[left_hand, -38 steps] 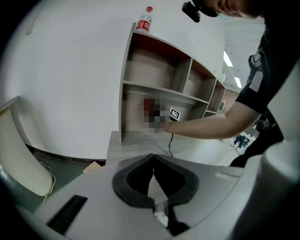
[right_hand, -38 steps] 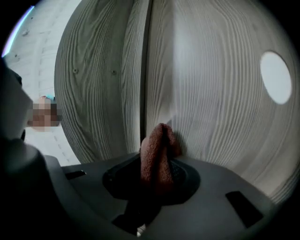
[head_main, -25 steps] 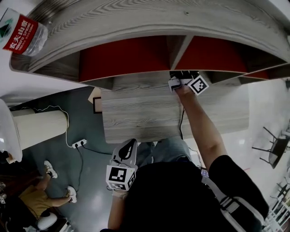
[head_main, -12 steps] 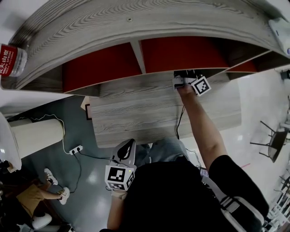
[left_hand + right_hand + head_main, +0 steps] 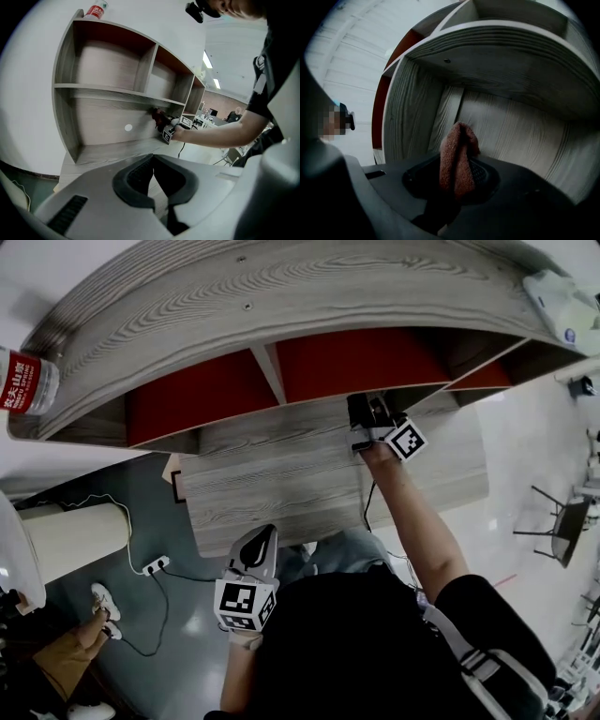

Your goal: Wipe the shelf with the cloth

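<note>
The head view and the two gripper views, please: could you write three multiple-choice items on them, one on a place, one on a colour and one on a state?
1. Where does the water bottle stand?
A. On top of the shelf unit
B. In a lower compartment
C. On the floor

2. What colour is the cloth?
A. Blue
B. Reddish brown
C. White

3. In what state is the right gripper?
A. Open and empty
B. Shut on the cloth
C. Shut on the bottle

Answers:
1. A, as the head view shows the bottle on the top board at its left end.
2. B, as the right gripper view shows a reddish-brown fold.
3. B, as that fold stands pinched between the jaws.
</note>
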A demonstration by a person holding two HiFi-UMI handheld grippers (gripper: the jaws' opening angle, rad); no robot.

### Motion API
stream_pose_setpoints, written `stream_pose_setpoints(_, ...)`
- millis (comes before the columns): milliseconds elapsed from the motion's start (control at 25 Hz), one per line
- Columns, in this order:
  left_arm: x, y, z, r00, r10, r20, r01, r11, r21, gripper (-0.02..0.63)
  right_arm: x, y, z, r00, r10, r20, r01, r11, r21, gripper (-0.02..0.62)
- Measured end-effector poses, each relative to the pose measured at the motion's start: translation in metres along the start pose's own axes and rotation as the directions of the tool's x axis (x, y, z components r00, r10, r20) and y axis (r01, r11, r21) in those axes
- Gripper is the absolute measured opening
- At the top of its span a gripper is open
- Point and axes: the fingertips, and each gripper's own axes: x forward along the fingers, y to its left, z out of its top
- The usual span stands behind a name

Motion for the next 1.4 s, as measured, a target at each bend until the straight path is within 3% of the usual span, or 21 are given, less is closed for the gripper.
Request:
stream_pose_setpoints(280,0.002,0.001,0.029,0.998,-0.056,0.038,0.054,0.997,0.059,0.006,-0.038,0.055,-0.039,0.984,-0.023,-0.178,0.003,0.993,-0.114,0.081)
stream_pose_setpoints(440,0.003,0.003,0.043,0.996,-0.076,0.055,0.071,0.994,0.083,0.007,-0.054,0.095,-0.050,0.974,-0.018,-0.224,-0.019,0.987,-0.161,0.083)
stream_pose_setpoints(560,0.002,0.008,0.053,0.994,-0.083,0.070,0.076,0.993,0.095,0.006,-0.060,0.129,-0.056,0.959,-0.038,-0.282,-0.044,0.959,-0.279,0.083)
stream_pose_setpoints(720,0.001,0.015,0.067,0.992,-0.084,0.099,0.073,0.992,0.105,0.006,-0.066,0.166,-0.068,0.922,-0.089,-0.378,-0.104,0.881,-0.461,0.084)
stream_pose_setpoints(920,-0.003,0.017,0.081,0.987,-0.091,0.130,0.076,0.990,0.117,0.006,-0.069,0.203,-0.079,0.884,-0.146,-0.444,-0.197,0.745,-0.638,0.084)
stream_pose_setpoints(1240,-0.014,0.026,0.094,0.980,-0.102,0.170,0.081,0.988,0.129,0.007,-0.066,0.241,-0.105,0.821,-0.239,-0.519,-0.379,0.452,-0.807,0.085)
stream_pose_setpoints(1320,-0.019,0.029,0.098,0.977,-0.108,0.184,0.083,0.987,0.137,0.006,-0.063,0.249,-0.110,0.818,-0.236,-0.525,-0.393,0.438,-0.809,0.084)
stream_pose_setpoints(1400,-0.023,0.032,0.104,0.973,-0.112,0.202,0.083,0.986,0.144,0.006,-0.060,0.255,-0.113,0.816,-0.233,-0.530,-0.391,0.454,-0.801,0.084)
